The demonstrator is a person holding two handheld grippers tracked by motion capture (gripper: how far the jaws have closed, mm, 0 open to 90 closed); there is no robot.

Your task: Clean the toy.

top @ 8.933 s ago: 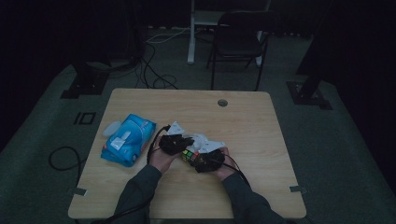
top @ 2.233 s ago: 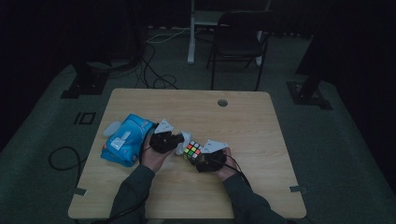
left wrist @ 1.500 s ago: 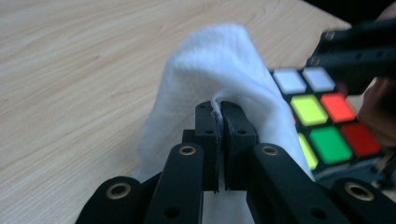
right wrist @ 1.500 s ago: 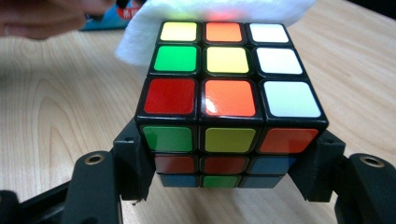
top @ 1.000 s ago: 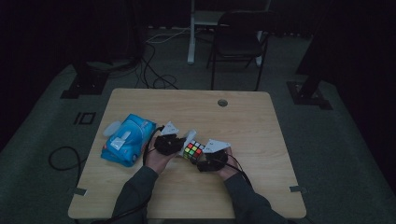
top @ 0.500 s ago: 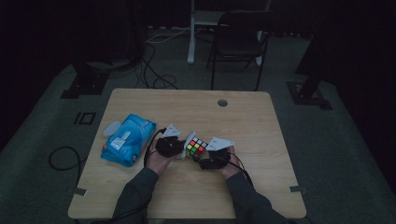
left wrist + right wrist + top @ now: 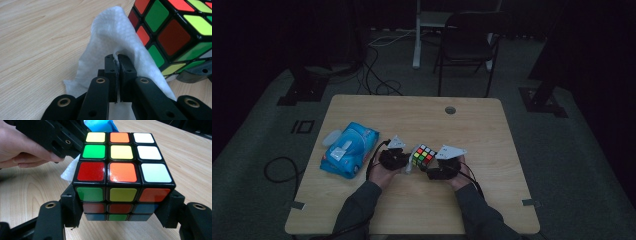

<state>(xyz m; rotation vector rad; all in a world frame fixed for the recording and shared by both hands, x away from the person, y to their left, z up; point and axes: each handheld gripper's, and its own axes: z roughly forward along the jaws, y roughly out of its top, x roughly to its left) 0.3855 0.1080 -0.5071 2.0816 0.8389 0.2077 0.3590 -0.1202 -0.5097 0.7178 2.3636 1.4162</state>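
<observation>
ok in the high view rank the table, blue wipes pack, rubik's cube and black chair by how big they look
1. table
2. black chair, farther from the camera, so its true size is unsure
3. blue wipes pack
4. rubik's cube

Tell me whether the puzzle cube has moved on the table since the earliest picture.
Yes. The puzzle cube, clamped in the right gripper, now sits a little farther from the person, toward the table's round hole.

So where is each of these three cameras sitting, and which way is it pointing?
High view: above the person's side, looking forward and down on the table; forearms and both hands show.
Left gripper view: rides the left claw, looking along jaws shut on a white wipe.
Right gripper view: rides the right claw, shut on the puzzle cube.
Shared: all three show the cube.
</observation>
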